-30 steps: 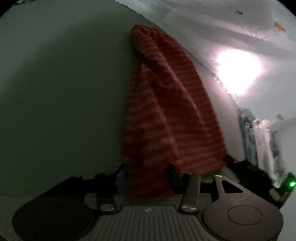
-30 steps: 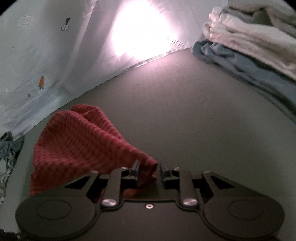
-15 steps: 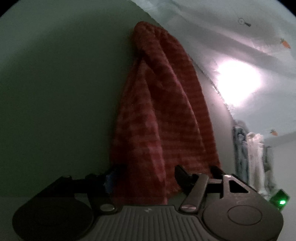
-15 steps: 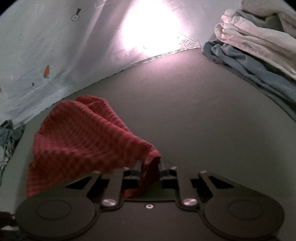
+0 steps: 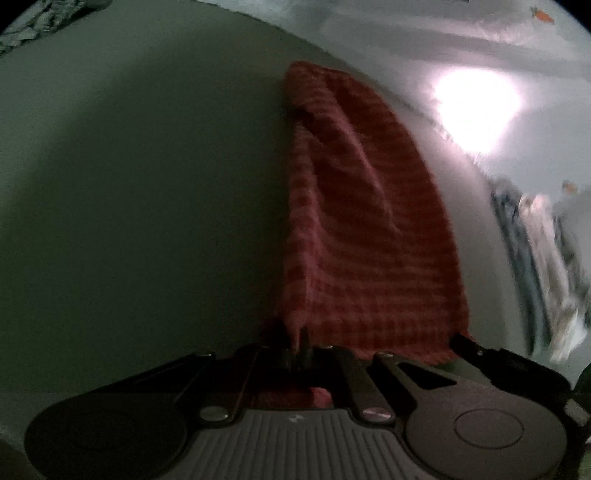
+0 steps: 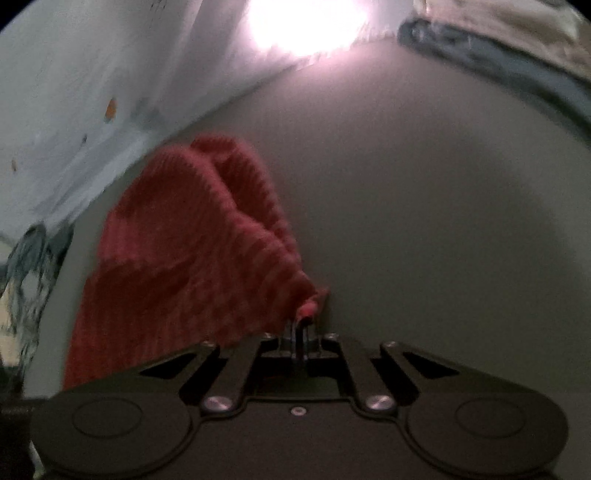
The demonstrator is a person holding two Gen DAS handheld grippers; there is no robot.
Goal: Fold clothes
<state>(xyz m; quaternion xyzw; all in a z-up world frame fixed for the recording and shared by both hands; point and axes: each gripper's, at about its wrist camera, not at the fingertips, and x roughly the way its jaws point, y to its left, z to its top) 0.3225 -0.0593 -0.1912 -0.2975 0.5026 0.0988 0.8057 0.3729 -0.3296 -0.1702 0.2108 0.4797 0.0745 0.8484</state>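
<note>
Both claws, left and right, pinch blurred red cloth corners.

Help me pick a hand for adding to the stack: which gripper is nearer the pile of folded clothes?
Right, judging by the views. The right gripper, clamping the red cloth, faces the folded pile ahead to its right. The left gripper sees it beyond the cloth.

A dull grey-green flat surface fills most of both views. Behind it hangs a pale sheet printed with small orange carrots, lit by a bright glare.
</note>
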